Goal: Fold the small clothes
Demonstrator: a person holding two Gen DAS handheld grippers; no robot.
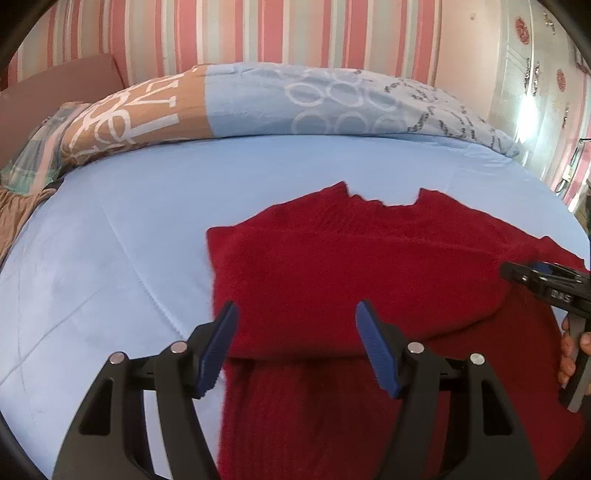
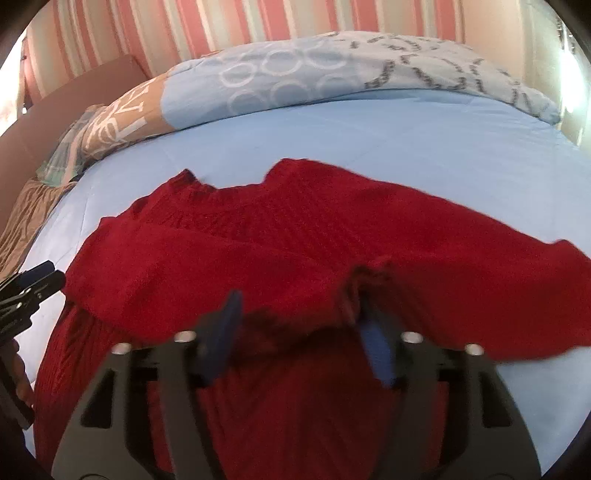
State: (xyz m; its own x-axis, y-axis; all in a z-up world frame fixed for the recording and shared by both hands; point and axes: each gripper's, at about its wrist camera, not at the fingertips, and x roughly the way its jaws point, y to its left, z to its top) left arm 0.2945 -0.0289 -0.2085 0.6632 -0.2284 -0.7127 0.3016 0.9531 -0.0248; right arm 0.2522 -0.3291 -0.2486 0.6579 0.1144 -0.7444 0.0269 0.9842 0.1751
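A blue bedsheet is serving as the folding surface, with a red knitted sweater lying spread across it, one sleeve folded over the body. The left gripper is hovering wide and empty above its near edge; the right gripper is gaping empty over the fold.

The sweater lies flat on the bed, its neckline toward the far side and 1 sleeve folded across its body. A rolled duvet lies along the bed's far edge, before the wall. The left tongs hover over the sweater's left edge; the right tongs over its middle. A wardrobe stands at the far right.
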